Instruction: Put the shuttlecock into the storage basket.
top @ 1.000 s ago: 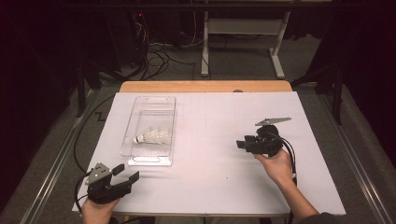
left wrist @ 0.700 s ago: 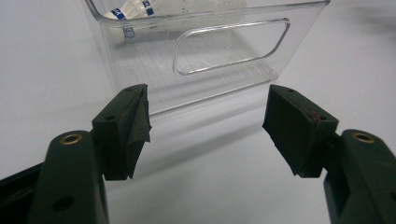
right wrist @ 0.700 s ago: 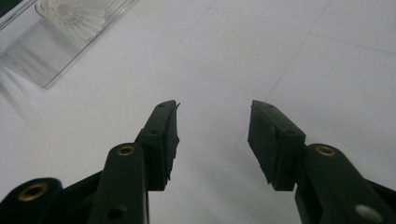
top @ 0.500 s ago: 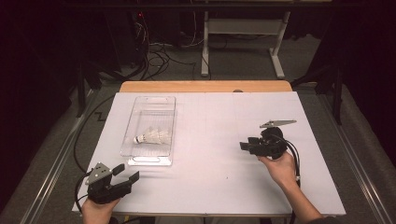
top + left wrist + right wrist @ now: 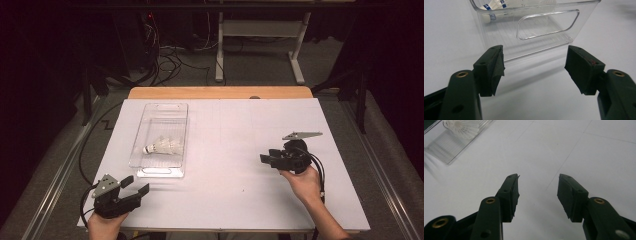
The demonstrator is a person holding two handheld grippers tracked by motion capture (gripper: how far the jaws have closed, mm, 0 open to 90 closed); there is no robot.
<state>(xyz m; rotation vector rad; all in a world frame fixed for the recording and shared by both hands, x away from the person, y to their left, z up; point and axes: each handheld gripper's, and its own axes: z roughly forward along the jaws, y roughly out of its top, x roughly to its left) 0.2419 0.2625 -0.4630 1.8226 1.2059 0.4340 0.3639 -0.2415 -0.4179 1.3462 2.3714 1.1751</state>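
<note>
At the near left corner of the white bench (image 5: 230, 165) the left claw (image 5: 137, 186) rests low in a hand, its jaws spread wide with nothing between them; in the left gripper view the left claw (image 5: 534, 68) points at the near end wall of a clear bin (image 5: 541, 27), which stands just beyond the jaw tips and apart from them. That wall has a long cut-out handle, and through it show the ribbed floor of the bin and, at the far left, white shuttlecocks (image 5: 495, 6) with blue bands. Across the bench on the near right, a hand holds the right claw (image 5: 266, 160) a little farther in, turned toward the bench's middle, with a grey plate on top and a cable trailing back along the wrist. Its jaws stand apart and hold nothing; in the right gripper view the right claw (image 5: 537, 186) hovers over bare white bench, with a corner of the bin (image 5: 446, 147) and the white feather skirt of a shuttlecock (image 5: 465, 127) far off at the upper left. In the high view the bin (image 5: 142, 135) lies lengthwise on the left half of the bench, just past the left claw and well apart from the right one. A shuttlecock (image 5: 162, 146) lies on its side in the bin, nearer its near end, cork end to the left. Beyond the white sheet a strip of wooden edge (image 5: 220, 93) shows, then dark floor with cables (image 5: 167, 57) and the legs of a white frame (image 5: 257, 47).
</note>
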